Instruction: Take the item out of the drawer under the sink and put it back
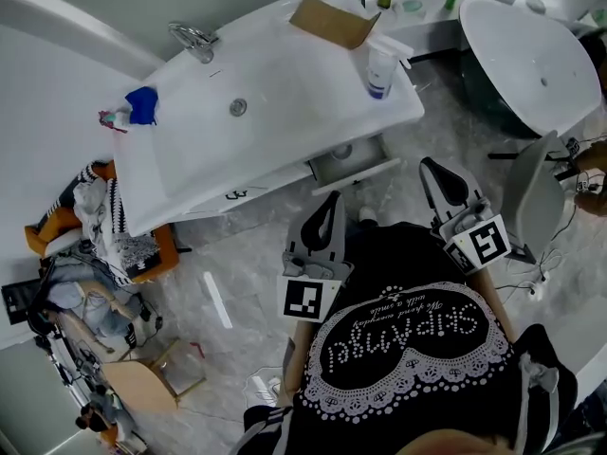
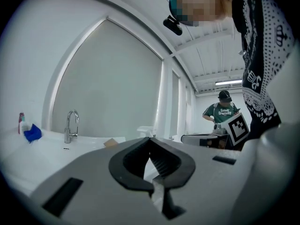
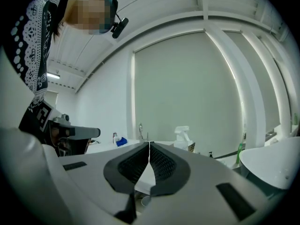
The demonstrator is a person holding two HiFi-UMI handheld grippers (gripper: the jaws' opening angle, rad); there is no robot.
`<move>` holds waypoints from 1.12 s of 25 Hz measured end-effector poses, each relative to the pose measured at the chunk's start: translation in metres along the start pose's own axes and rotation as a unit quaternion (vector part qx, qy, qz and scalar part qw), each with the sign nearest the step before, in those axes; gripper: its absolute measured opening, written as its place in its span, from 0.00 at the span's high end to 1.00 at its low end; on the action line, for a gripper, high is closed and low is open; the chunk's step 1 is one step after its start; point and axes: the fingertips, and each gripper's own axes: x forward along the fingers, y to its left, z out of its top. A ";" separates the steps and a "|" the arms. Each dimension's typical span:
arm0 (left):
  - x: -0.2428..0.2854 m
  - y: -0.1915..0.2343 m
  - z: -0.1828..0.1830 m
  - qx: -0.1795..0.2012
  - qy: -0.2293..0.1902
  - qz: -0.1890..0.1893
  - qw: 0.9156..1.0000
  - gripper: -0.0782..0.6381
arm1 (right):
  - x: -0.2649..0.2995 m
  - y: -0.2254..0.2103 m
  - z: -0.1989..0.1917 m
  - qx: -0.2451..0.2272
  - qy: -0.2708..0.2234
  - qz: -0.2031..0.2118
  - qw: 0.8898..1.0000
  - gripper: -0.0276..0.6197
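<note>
The white sink cabinet [image 1: 285,173] has its drawer [image 1: 357,174] pulled partly out under the right end of the counter. A pale round item [image 1: 342,151] lies inside it. My left gripper [image 1: 331,201] hovers just in front of the drawer, a little to its left, shut and empty; in the left gripper view its tips [image 2: 150,139] meet. My right gripper [image 1: 429,165] is to the right of the drawer, also shut with nothing between its tips [image 3: 149,144]. Both point level toward the cabinet, touching nothing.
On the counter stand a faucet [image 1: 194,38], a blue object [image 1: 142,104], a cardboard box [image 1: 332,19] and a spray bottle [image 1: 381,64]. A white tub [image 1: 531,55] is at the right, clutter [image 1: 95,235] at the left. Another person [image 2: 220,114] stands far off.
</note>
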 end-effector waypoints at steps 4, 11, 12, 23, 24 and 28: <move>-0.004 0.002 -0.003 -0.006 0.003 0.011 1.000 0.88 | -0.004 0.000 -0.005 0.003 0.014 0.002 1.000 0.93; -0.003 -0.009 -0.007 -0.013 0.004 0.003 1.000 0.88 | -0.015 -0.005 -0.009 0.034 0.023 -0.009 0.999 0.93; -0.004 -0.009 -0.008 -0.011 0.005 0.003 1.000 0.88 | -0.015 -0.003 -0.011 0.034 0.025 -0.005 0.999 0.93; -0.036 0.010 -0.007 -0.011 0.001 0.026 1.000 0.88 | 0.002 0.027 -0.016 0.063 0.041 0.030 0.997 0.93; -0.040 0.015 -0.006 -0.011 -0.001 0.032 0.999 0.88 | 0.006 0.034 -0.016 0.062 0.043 0.038 0.996 0.93; -0.057 0.034 0.000 -0.011 -0.004 0.050 0.999 0.88 | 0.023 0.064 -0.016 0.053 0.052 0.065 0.995 0.93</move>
